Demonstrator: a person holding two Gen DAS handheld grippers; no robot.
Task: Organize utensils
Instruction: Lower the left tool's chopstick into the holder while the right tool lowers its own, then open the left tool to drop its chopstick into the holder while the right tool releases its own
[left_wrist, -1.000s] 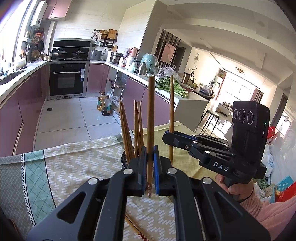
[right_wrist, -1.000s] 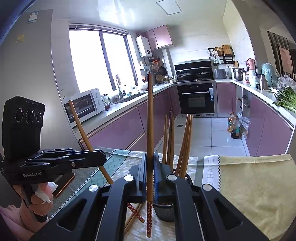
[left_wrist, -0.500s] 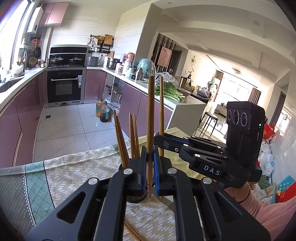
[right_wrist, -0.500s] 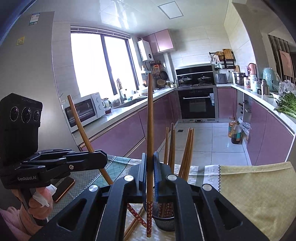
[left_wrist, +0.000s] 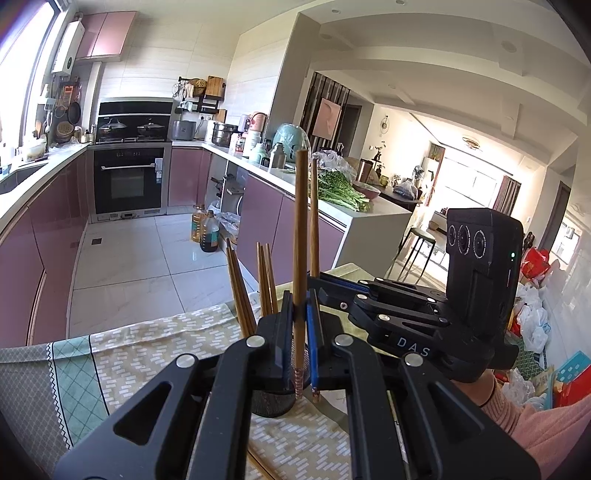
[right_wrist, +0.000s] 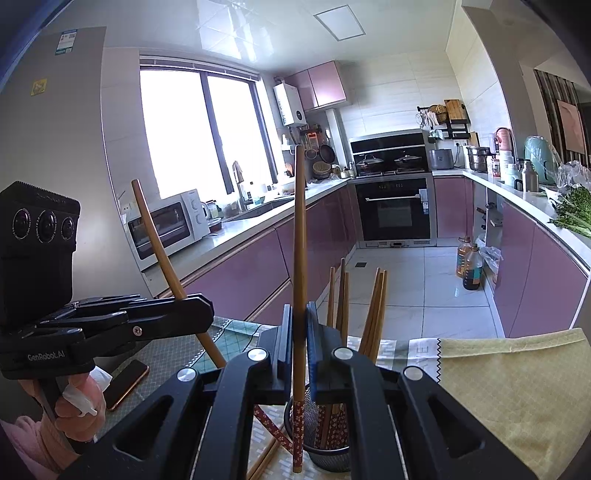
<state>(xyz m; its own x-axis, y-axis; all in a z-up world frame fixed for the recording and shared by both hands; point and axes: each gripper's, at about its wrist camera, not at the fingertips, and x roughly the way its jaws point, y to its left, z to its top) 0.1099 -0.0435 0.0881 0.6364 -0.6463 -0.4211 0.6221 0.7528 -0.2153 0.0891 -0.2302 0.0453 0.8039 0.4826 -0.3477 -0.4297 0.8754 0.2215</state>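
Chopsticks, one clamped upright in my left gripper (left_wrist: 300, 317), one in my right gripper (right_wrist: 300, 332); mesh holder (right_wrist: 325, 439) just beyond, phone (right_wrist: 123, 384) far left.

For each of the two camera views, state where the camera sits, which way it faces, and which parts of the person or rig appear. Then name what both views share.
Left wrist: sits on the left gripper, faces across the table toward the oven and living room; shows the right gripper and its holding hand.
Right wrist: sits on the right gripper, faces the window and microwave; shows the left gripper and hand.
Shared: the mesh holder of chopsticks, the oven, and a chopstick clamped upright in each gripper.
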